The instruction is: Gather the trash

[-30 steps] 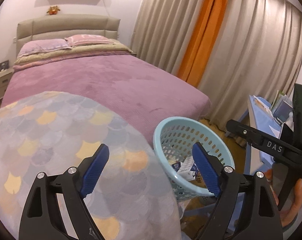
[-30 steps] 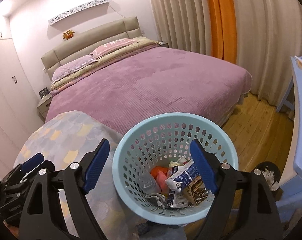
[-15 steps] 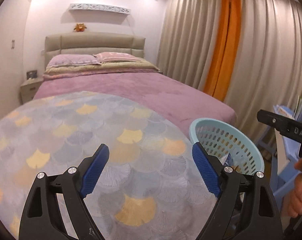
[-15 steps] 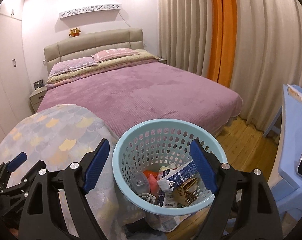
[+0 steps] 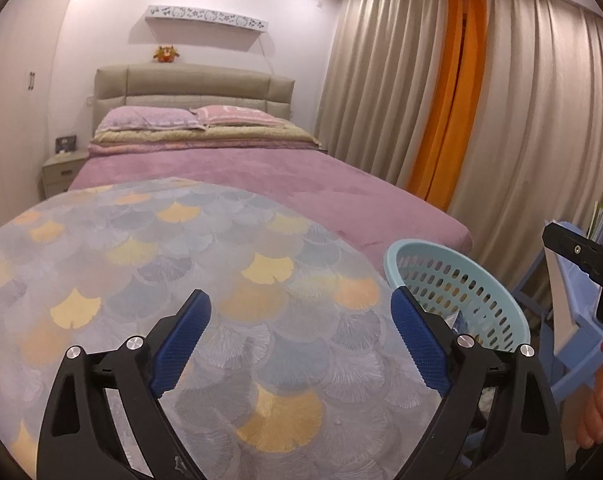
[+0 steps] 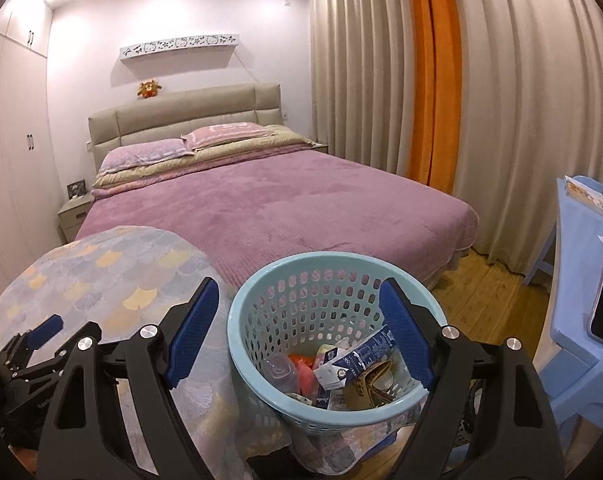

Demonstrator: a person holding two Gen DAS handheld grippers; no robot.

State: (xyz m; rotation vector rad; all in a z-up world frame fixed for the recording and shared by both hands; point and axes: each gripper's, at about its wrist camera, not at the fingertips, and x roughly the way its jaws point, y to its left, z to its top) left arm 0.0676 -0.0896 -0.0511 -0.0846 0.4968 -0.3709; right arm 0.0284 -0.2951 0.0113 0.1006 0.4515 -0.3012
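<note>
Hovering empty over a round patterned tablecloth [image 5: 205,280], left gripper [image 5: 297,340] jaws opening; right gripper [image 6: 297,340] spread wide, empty, above the trash-filled blue basket [image 6: 261,376] beside it.

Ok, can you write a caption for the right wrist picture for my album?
Open right gripper hovering by a light blue basket of trash, milk carton on top, beside a purple bed.

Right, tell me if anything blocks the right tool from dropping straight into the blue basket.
Nothing visible does. The right tool stands open and empty over the basket, whose mouth is uncovered. Inside lie only the trash already collected: a milk carton, a clear bottle. The patterned table sits beside the basket, left of it.
</note>
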